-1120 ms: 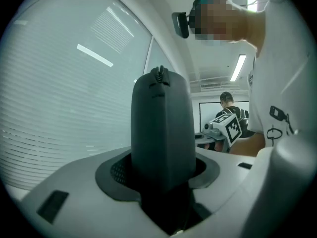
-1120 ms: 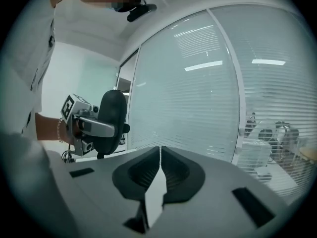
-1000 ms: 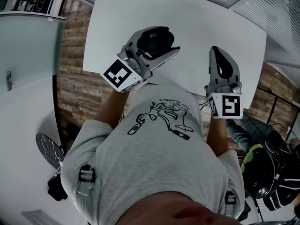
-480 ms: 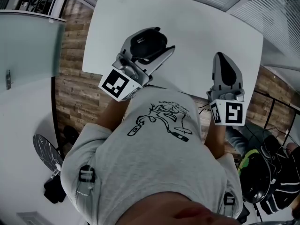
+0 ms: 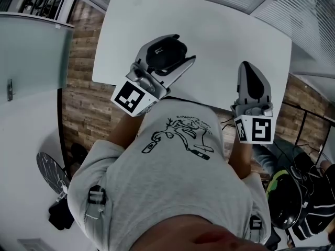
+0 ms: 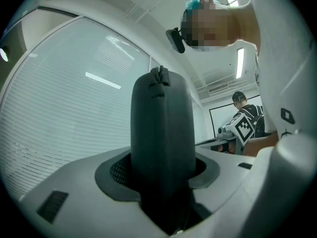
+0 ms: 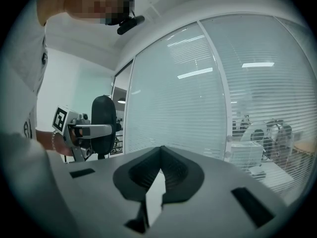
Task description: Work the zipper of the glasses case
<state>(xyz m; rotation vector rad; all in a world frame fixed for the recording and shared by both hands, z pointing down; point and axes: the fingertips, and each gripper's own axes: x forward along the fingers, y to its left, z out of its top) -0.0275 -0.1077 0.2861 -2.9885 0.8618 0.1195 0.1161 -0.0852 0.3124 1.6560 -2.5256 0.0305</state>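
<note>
The left tool (image 5: 183, 47) is clenched on the black glasses case (image 5: 163, 50), gripping it by its lower part with one jaw on either side, and holds it in the air above the near edge of the white table (image 5: 225, 33), not resting on the tabletop. In the left gripper view the case stands upright between the two dark pads and fills the gap between them, its rounded end uppermost, with the small zipper pull (image 6: 159, 76) sitting right at the top of that end, where the zipper line runs over the crown. Whether the zipper is done up along the rest of the case cannot be made out from here. The right tool (image 5: 245, 67) is held well apart from the case, off to the right and also over the near edge of the table; its jaws are clenched together, the tips meeting in a point with nothing between them, as the right gripper view shows plainly. That same view catches the left tool with the case across the way, at the left side, in front of a glass wall with slatted blinds (image 7: 198, 83). The person wears a grey T-shirt (image 5: 172, 192) with a black line drawing on the chest, and wooden flooring (image 5: 78, 67) shows beyond the table's left edge
</note>
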